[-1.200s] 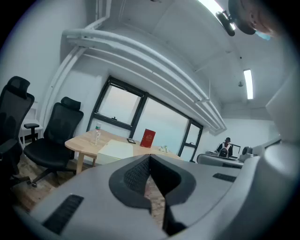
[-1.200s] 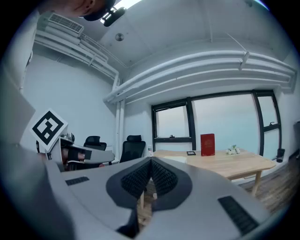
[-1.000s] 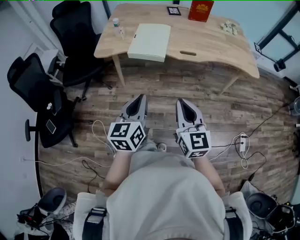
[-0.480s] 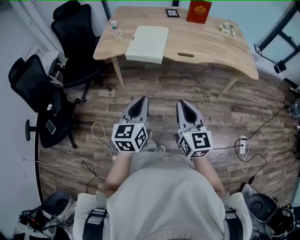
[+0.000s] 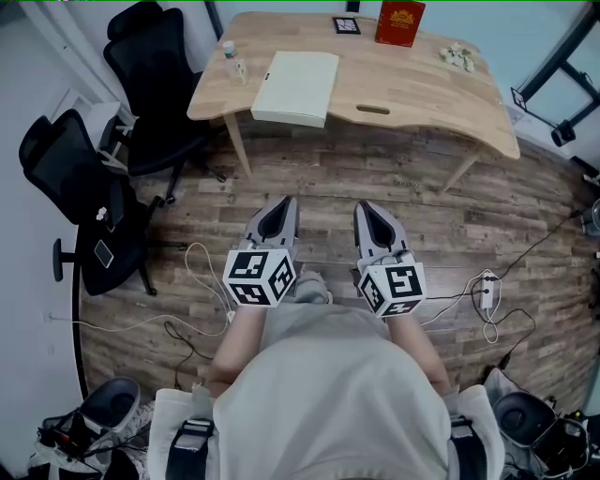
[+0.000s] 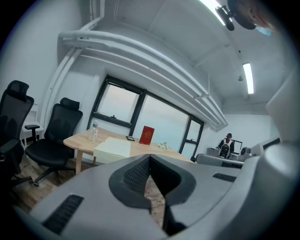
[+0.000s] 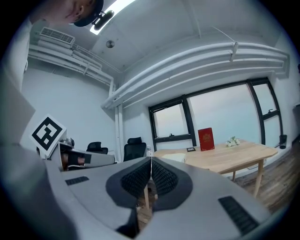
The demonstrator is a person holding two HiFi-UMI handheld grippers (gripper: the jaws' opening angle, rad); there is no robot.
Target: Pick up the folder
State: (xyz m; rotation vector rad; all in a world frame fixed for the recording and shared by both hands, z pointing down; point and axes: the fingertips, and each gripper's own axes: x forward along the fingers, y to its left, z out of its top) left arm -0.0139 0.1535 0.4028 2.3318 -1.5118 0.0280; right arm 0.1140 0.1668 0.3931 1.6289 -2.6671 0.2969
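A pale cream folder (image 5: 297, 87) lies flat near the left front edge of the wooden table (image 5: 412, 89), far ahead of me. It shows in the left gripper view as a light slab, the folder (image 6: 113, 147), and faintly in the right gripper view as the folder (image 7: 174, 158). My left gripper (image 5: 282, 203) and right gripper (image 5: 367, 206) hang side by side over the wood floor, well short of the table. Both are shut with nothing between the jaws.
On the table stand a small bottle (image 5: 231, 58), a red box (image 5: 399, 22), a dark marker card (image 5: 346, 25) and a white clump (image 5: 459, 56). Two black office chairs (image 5: 155, 80) stand left of it. Cables and a power strip (image 5: 486, 288) lie on the floor.
The view has shifted slightly, and the left gripper sits a touch further right than a second ago. Both grippers stay shut and empty.
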